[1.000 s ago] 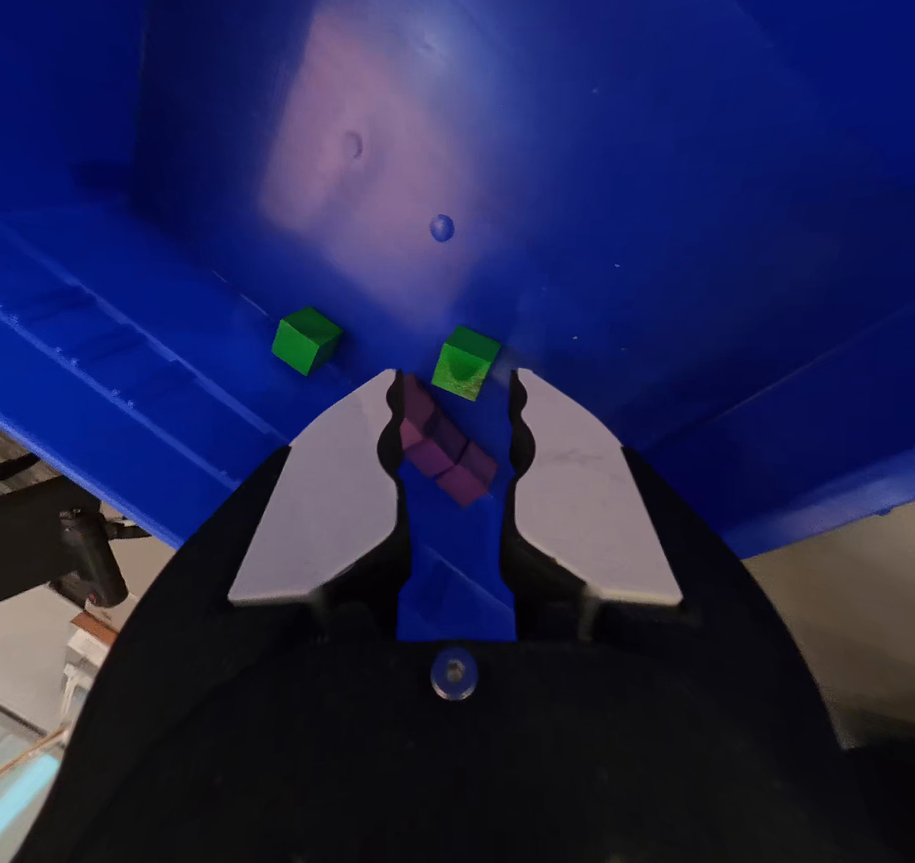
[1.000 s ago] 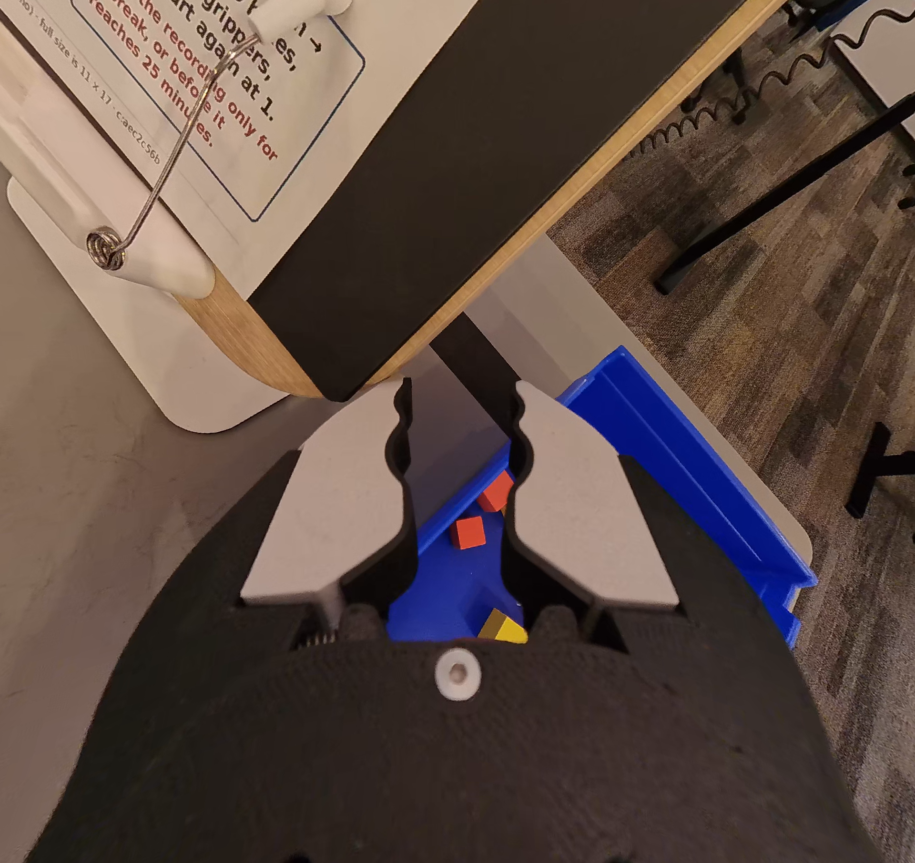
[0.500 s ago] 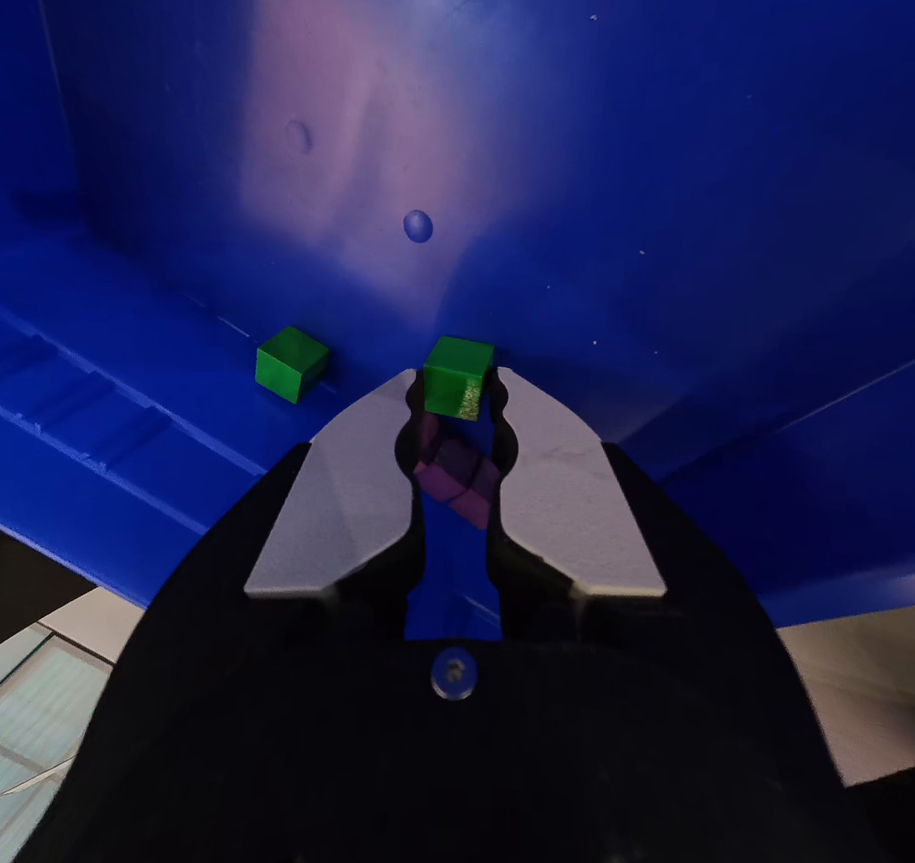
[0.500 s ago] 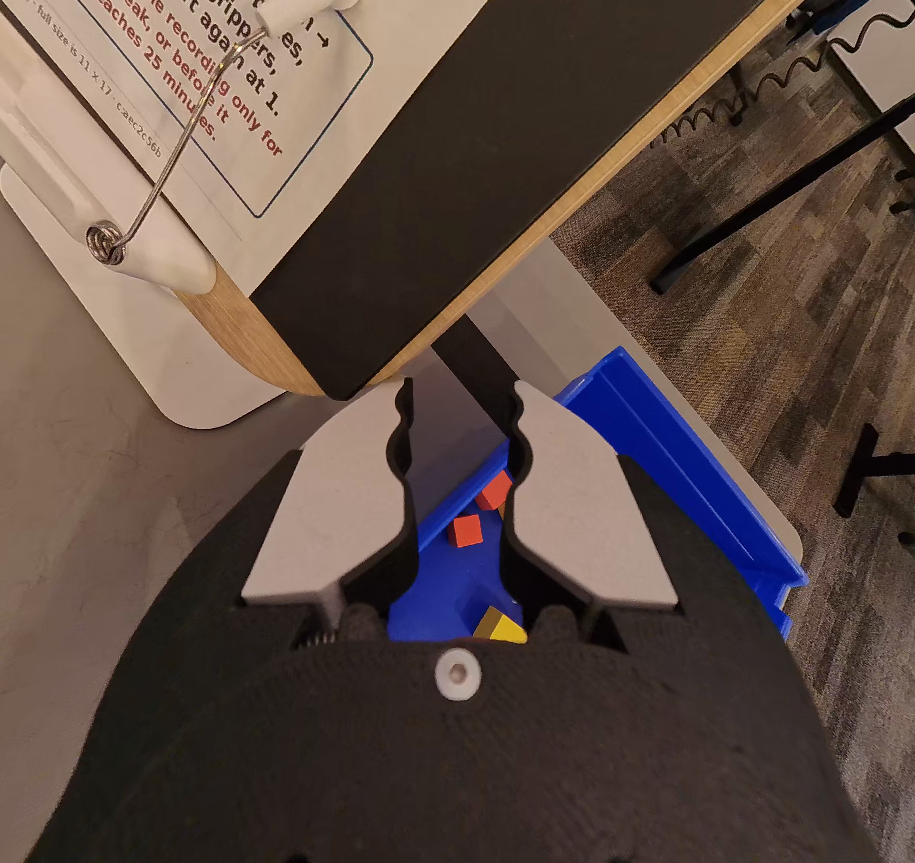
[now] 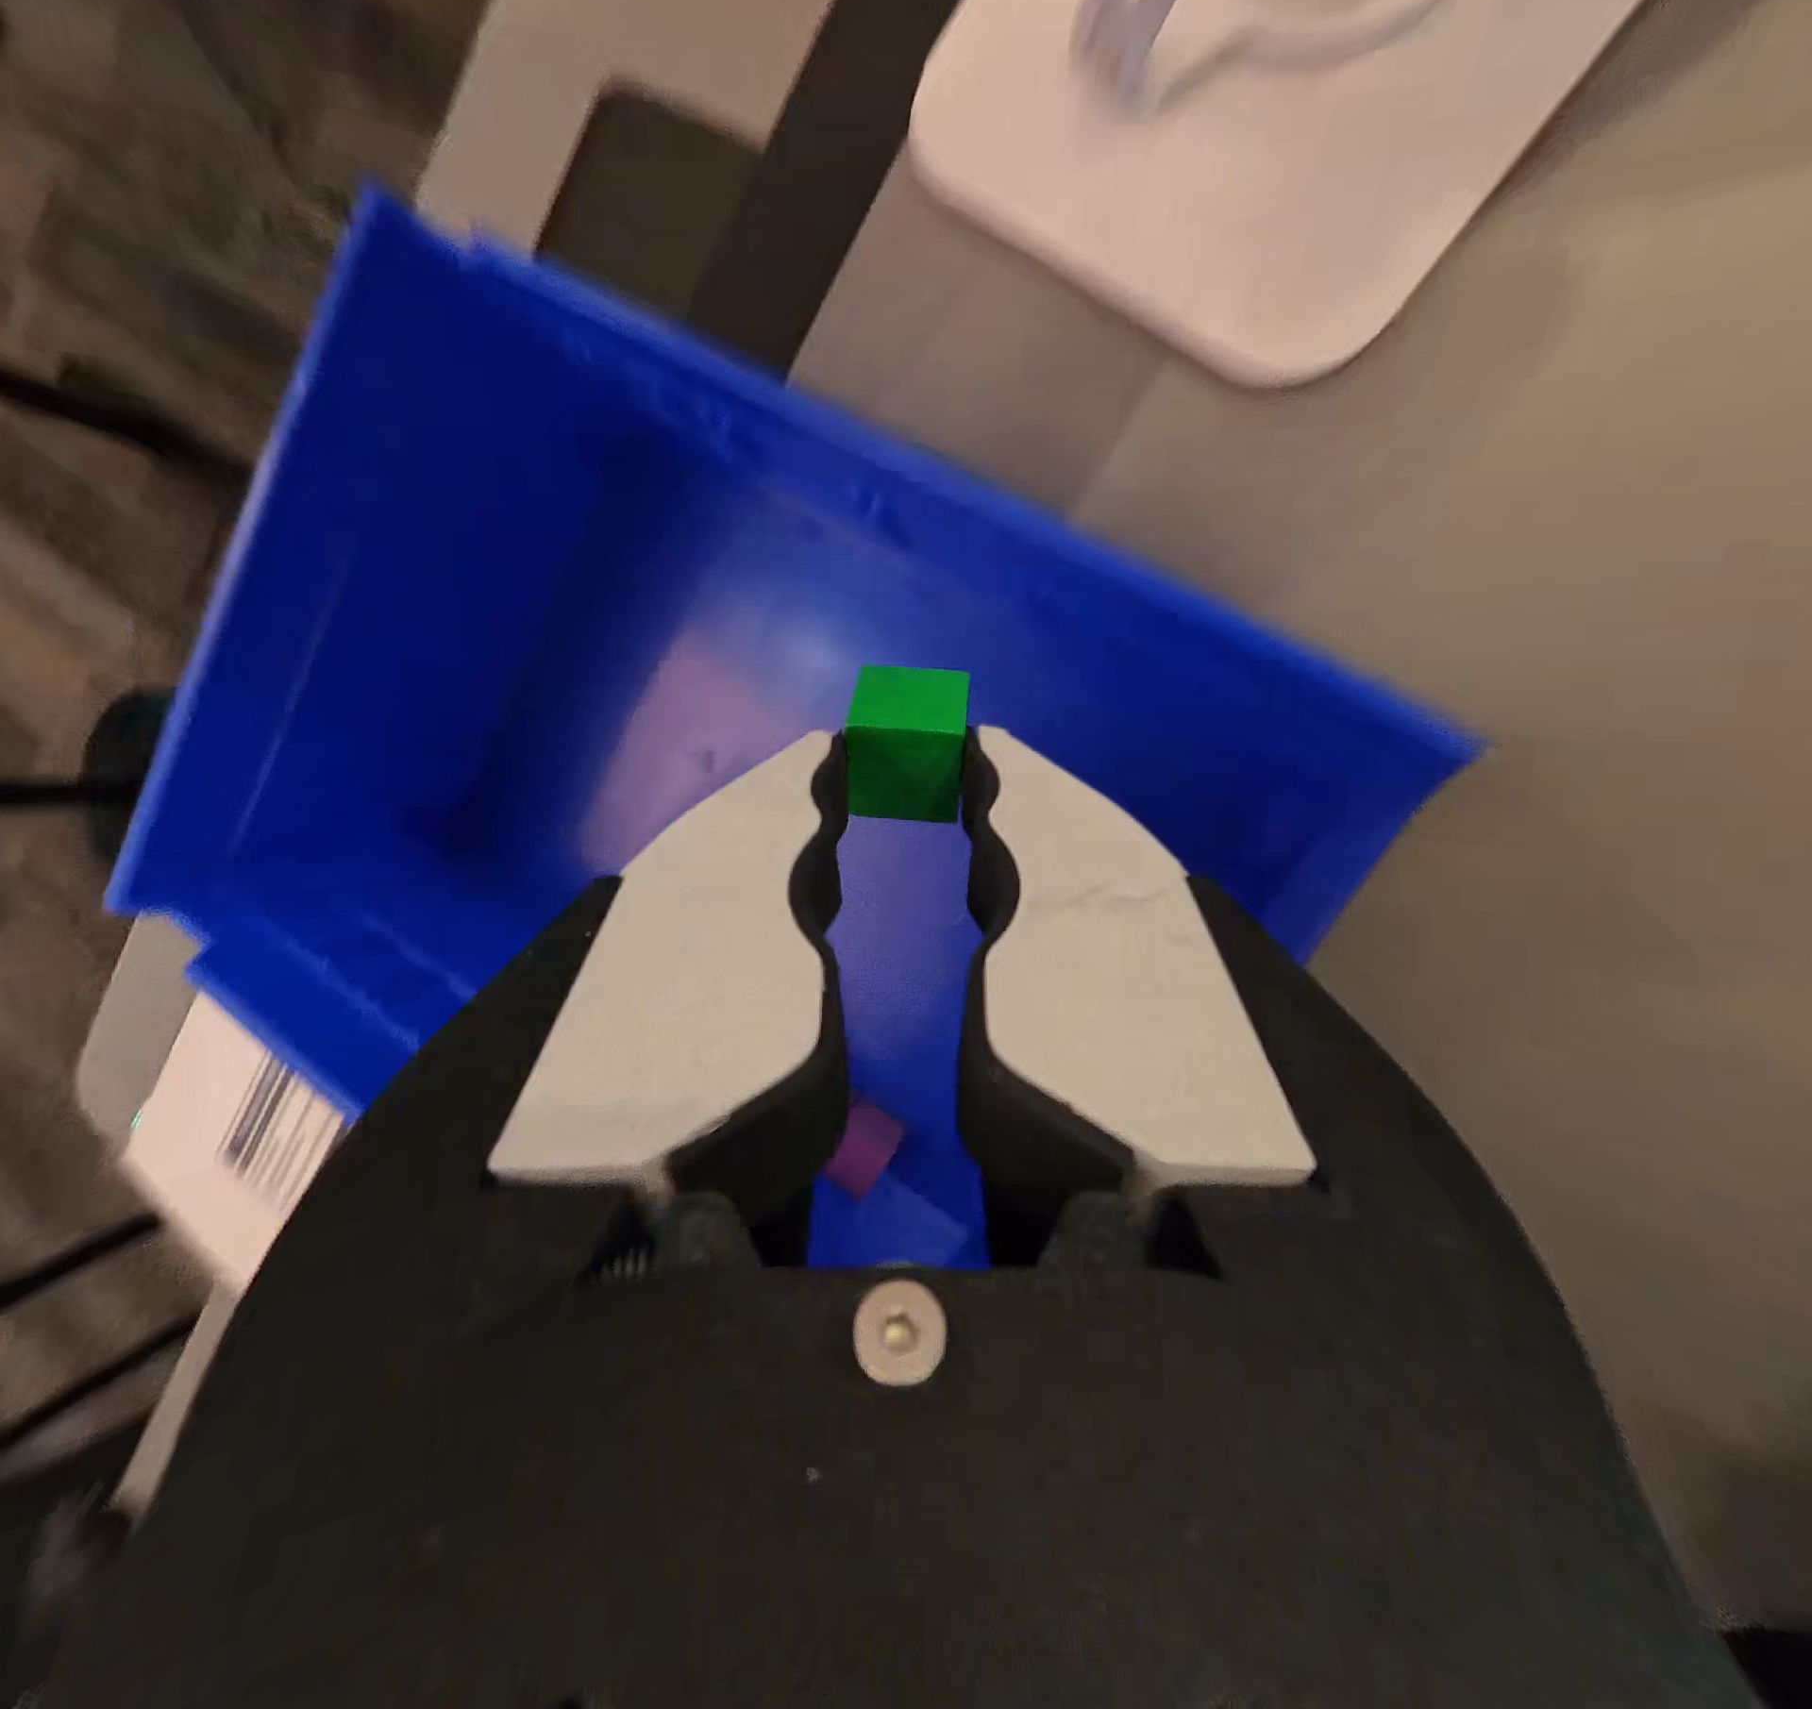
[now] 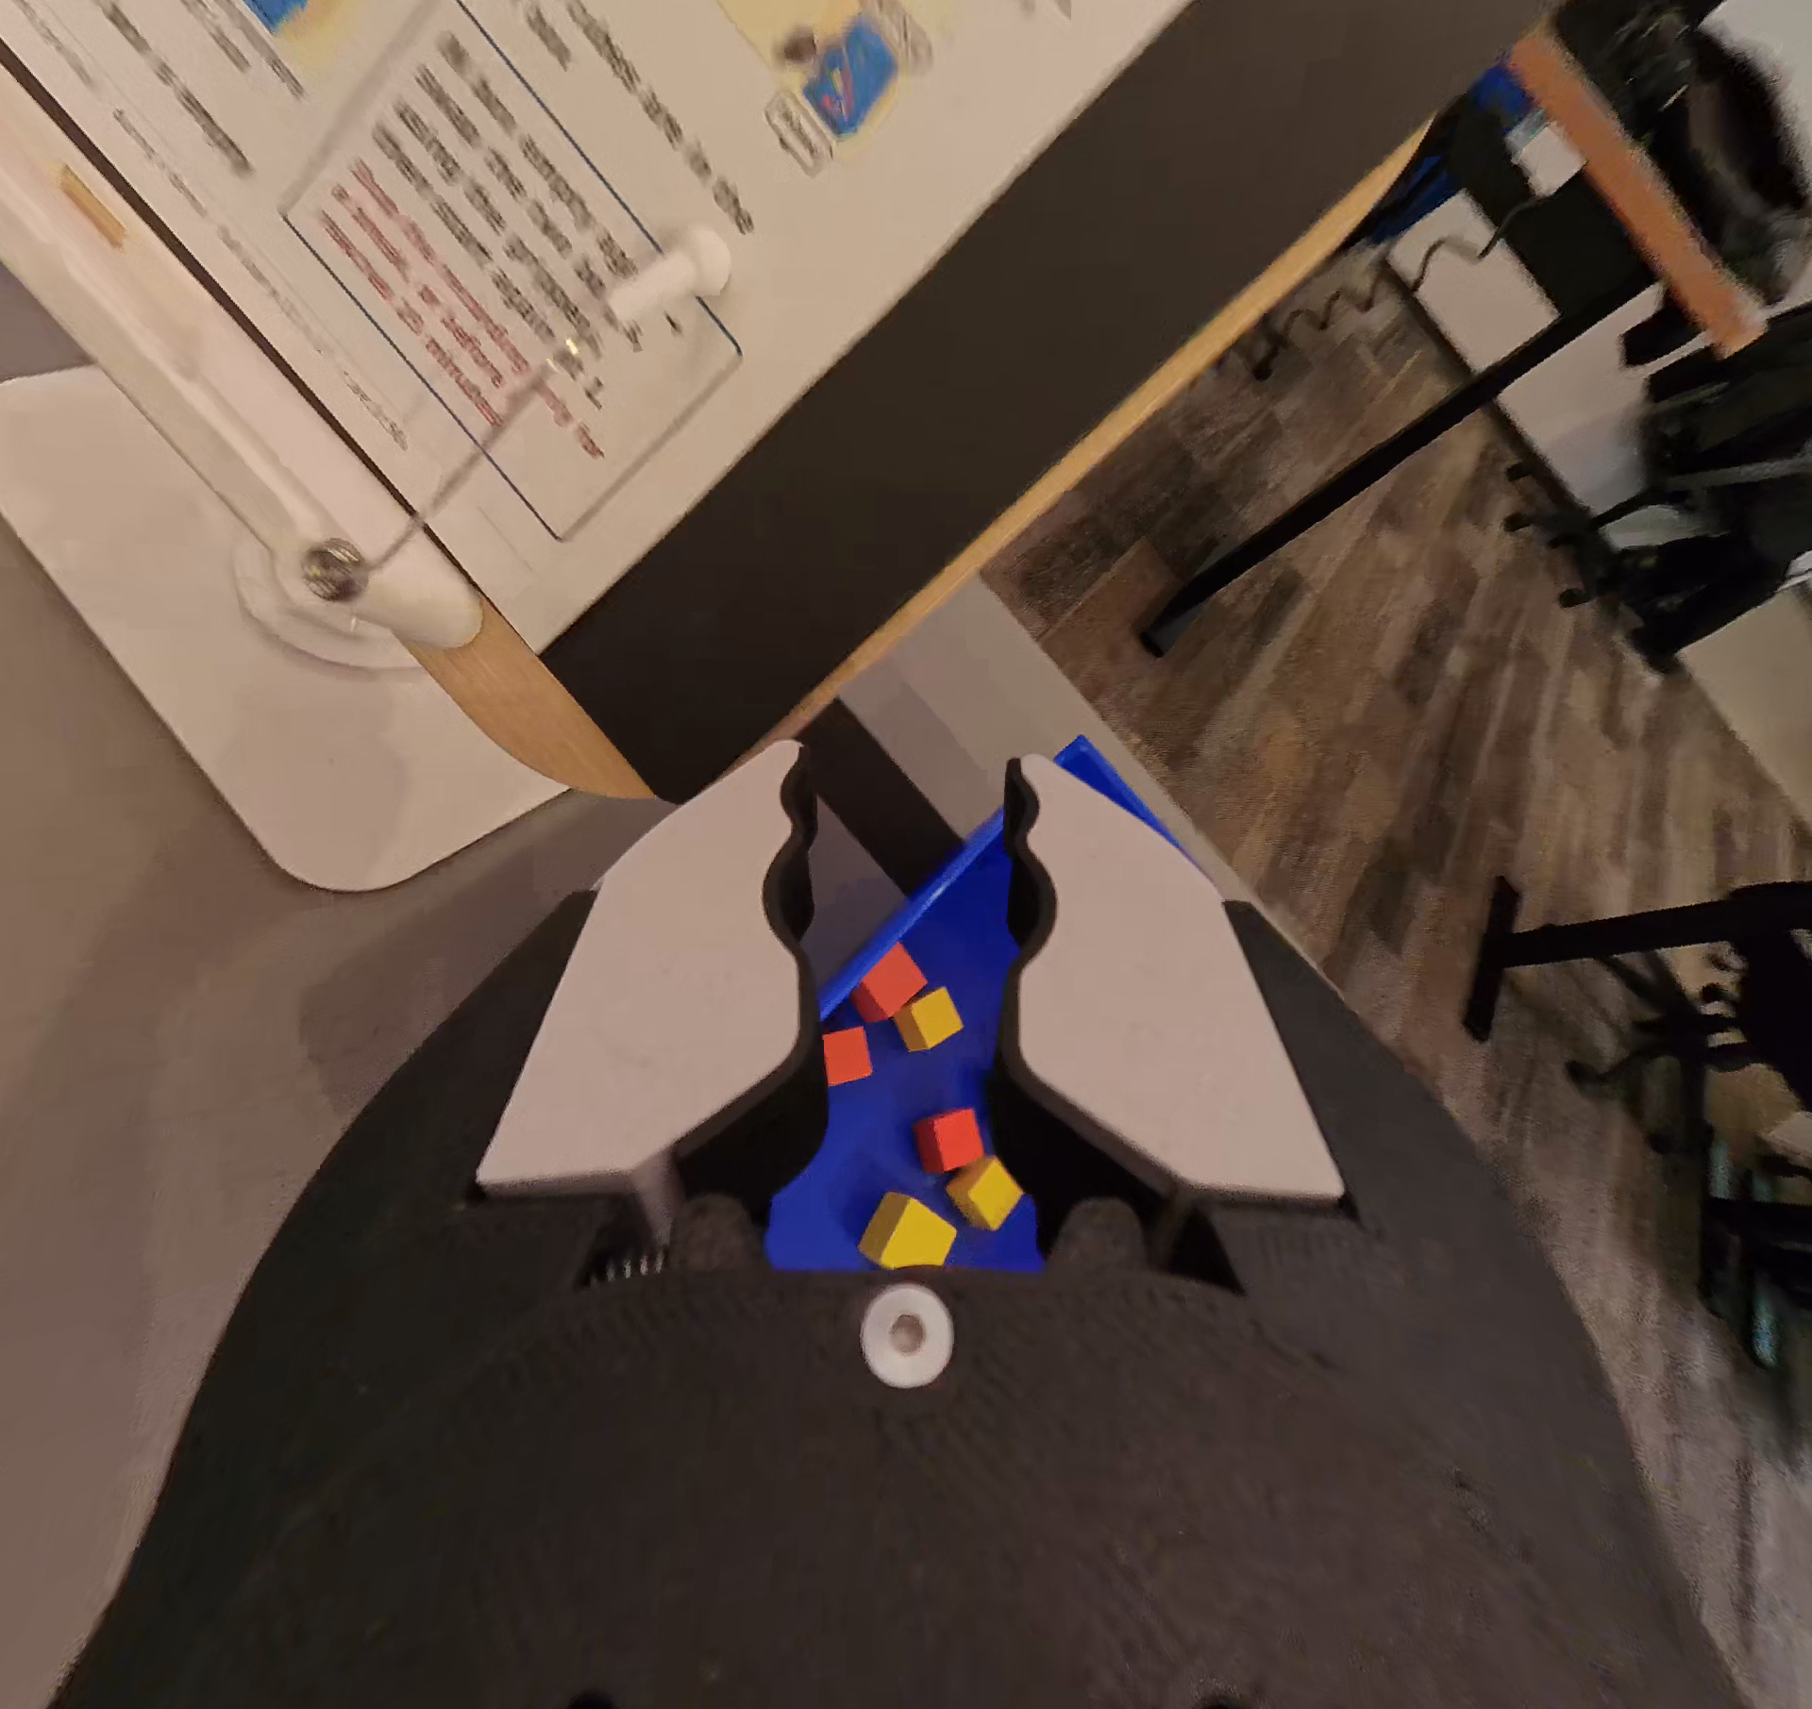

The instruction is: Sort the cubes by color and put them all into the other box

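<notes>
In the left wrist view my left gripper (image 5: 904, 760) is shut on a green cube (image 5: 906, 744), held at its fingertips above a blue box (image 5: 471, 642). A purple cube (image 5: 861, 1156) lies on that box's floor, seen low between the fingers. In the right wrist view my right gripper (image 6: 904, 789) is open and empty above another blue box (image 6: 981, 917). Several red cubes (image 6: 887, 981) and yellow cubes (image 6: 928, 1019) lie on its floor between my fingers.
A white stand base (image 5: 1275, 142) sits on the grey table (image 5: 1569, 583) beyond the left box. In the right wrist view a clipboard with a printed sheet (image 6: 549, 270) leans on its stand (image 6: 324, 740). The table edge and a wood-pattern floor (image 6: 1373, 681) lie to the right. Across from one pair of fingers to the other is roughly 45 cm.
My left gripper closed on the green cube and lifted it up out of the box, which now shows whole and blurred. My right gripper rose and tilted, showing more red and yellow cubes.
</notes>
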`<action>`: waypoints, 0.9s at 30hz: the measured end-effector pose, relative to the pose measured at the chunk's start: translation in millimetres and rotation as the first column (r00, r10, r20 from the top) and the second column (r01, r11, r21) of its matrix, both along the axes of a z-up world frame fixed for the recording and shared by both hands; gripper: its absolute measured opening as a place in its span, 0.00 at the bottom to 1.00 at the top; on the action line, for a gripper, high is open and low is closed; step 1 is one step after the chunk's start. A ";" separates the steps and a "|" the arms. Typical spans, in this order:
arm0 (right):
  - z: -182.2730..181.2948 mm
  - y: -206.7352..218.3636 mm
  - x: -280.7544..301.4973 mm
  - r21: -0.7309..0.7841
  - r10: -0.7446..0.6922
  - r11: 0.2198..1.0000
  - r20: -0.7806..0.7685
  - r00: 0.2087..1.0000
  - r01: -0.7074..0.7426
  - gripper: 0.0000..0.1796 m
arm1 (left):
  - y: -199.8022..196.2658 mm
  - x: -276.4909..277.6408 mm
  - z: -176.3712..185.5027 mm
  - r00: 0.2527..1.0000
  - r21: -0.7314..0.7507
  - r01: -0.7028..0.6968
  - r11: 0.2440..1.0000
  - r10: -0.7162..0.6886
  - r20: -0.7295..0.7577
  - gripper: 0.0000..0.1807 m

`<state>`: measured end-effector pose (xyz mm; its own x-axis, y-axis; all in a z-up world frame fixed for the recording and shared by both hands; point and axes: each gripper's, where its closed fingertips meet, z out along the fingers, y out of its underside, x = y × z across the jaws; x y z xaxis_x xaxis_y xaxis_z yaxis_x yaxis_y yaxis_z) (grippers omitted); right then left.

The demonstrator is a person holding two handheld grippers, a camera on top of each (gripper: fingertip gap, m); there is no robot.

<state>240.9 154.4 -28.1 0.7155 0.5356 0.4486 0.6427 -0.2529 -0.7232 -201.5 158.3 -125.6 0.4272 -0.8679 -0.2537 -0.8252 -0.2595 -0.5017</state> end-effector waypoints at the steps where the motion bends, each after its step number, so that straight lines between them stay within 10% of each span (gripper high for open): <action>1: 7.8 -3.7 -5.0 0.035 0.012 0.999 0.008 1.000 -0.012 0.20 | -5.5 12.0 11.8 0.997 0.006 0.026 1.000 -0.026 0.074 0.12; 15: 17.6 -118.4 -198.4 0.354 0.553 0.664 0.359 0.752 -0.658 0.26 | -118.8 170.3 87.2 0.630 -0.004 0.516 0.857 -0.376 0.680 0.12; 27: -2.8 -154.8 -242.5 0.454 0.622 0.463 0.446 0.644 -0.762 0.23 | -162.6 210.1 88.0 0.408 0.009 0.696 0.718 -0.405 0.818 0.12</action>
<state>-1.6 -0.4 -31.0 0.0865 0.4096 0.9082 0.5513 0.7396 -0.3861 8.5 -4.2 -37.6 -0.2800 -0.9398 0.1961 -0.2209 -0.1357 -0.9658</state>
